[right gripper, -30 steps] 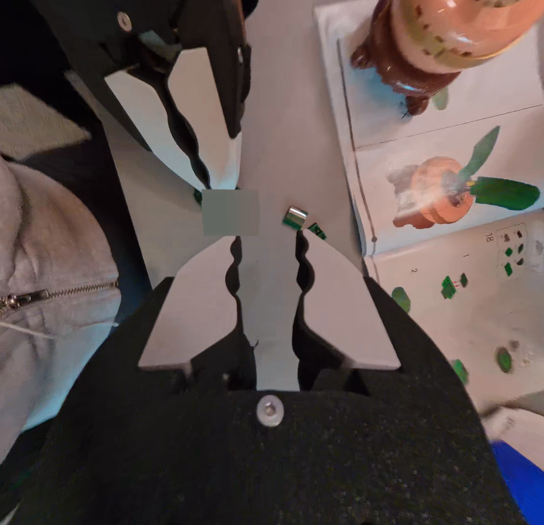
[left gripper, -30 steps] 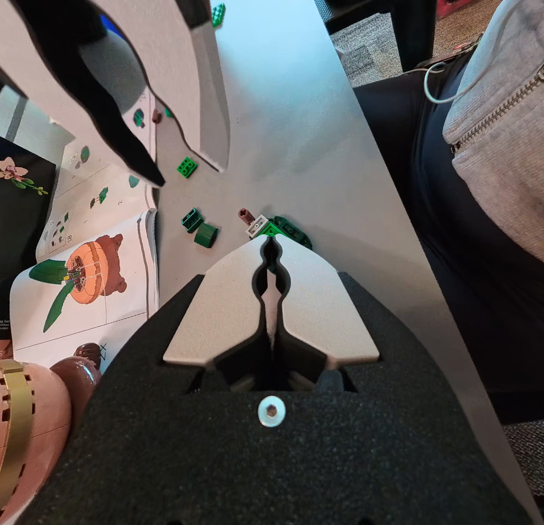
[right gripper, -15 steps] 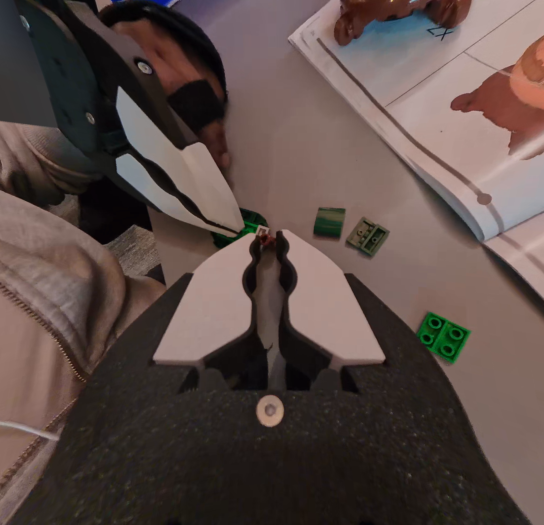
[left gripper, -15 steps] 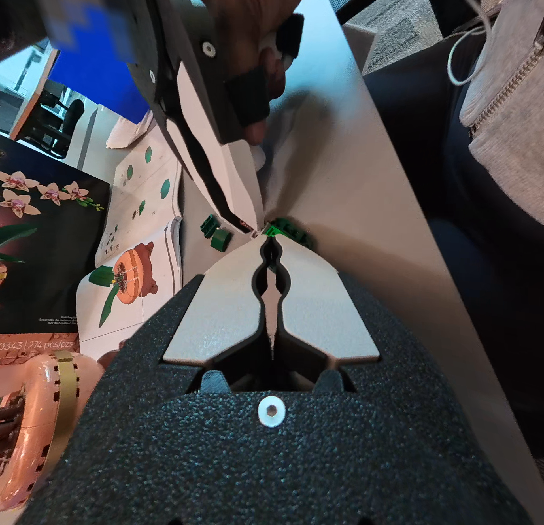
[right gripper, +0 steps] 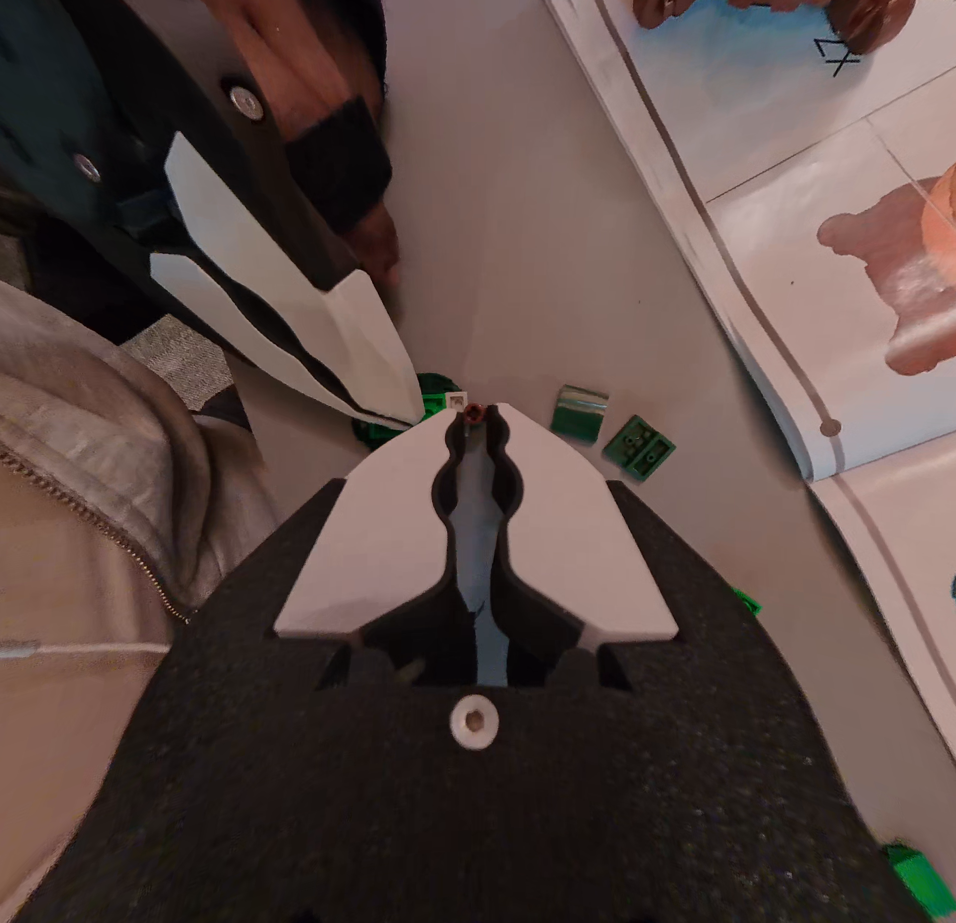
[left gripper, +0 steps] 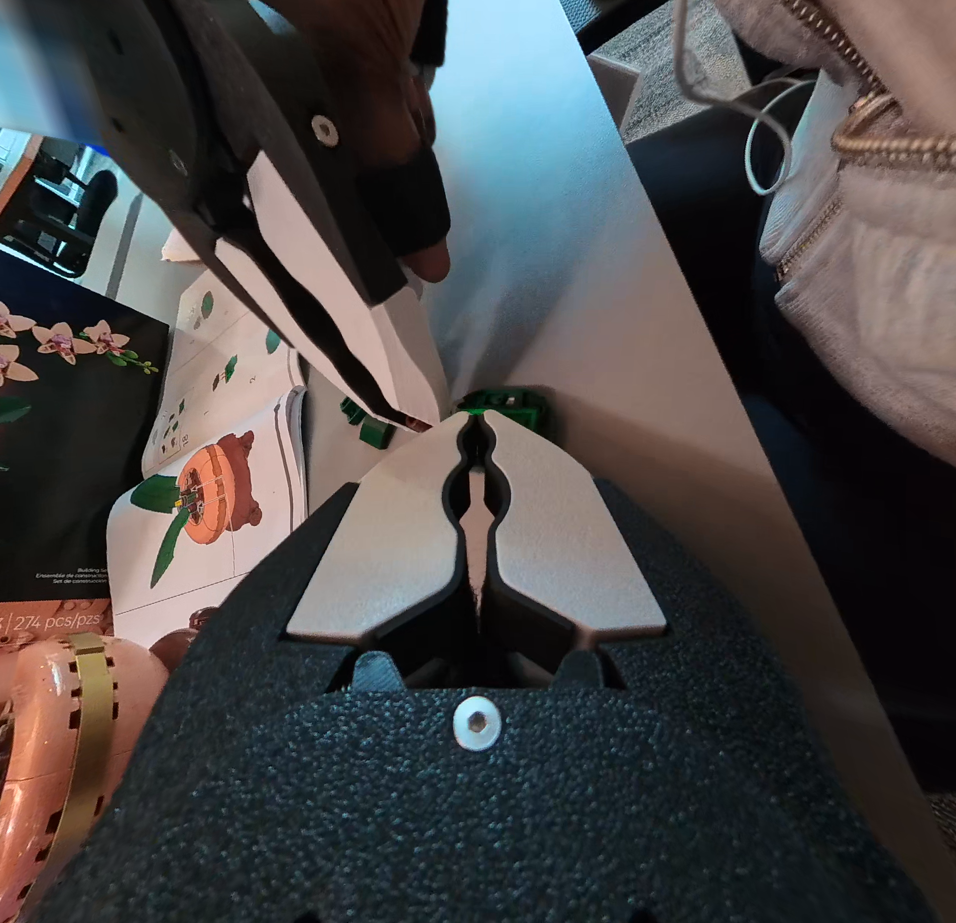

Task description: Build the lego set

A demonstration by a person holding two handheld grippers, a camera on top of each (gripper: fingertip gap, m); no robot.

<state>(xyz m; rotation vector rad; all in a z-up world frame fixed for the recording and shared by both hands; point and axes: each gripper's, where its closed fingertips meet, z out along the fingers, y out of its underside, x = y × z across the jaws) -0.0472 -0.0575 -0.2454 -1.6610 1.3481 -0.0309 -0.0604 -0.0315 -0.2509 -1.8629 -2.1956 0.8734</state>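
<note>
My left gripper is shut on a small green Lego assembly with a light grey piece, resting on the grey table near its edge. It also shows in the right wrist view, where the green assembly and its grey piece peek out past it. My right gripper is shut on a small brown peg, held right beside the grey piece. In the left wrist view the right gripper comes in from the upper left, the brown peg at its tip.
A curved dark green piece and an upturned green plate lie just right of my right gripper. An open instruction booklet lies beyond. A pink and brown Lego pot stands at lower left. The person's grey zip jacket is close.
My right gripper has come down from above the table and closed on the brown peg, next to the left gripper's green assembly. The left gripper has stayed shut in place.
</note>
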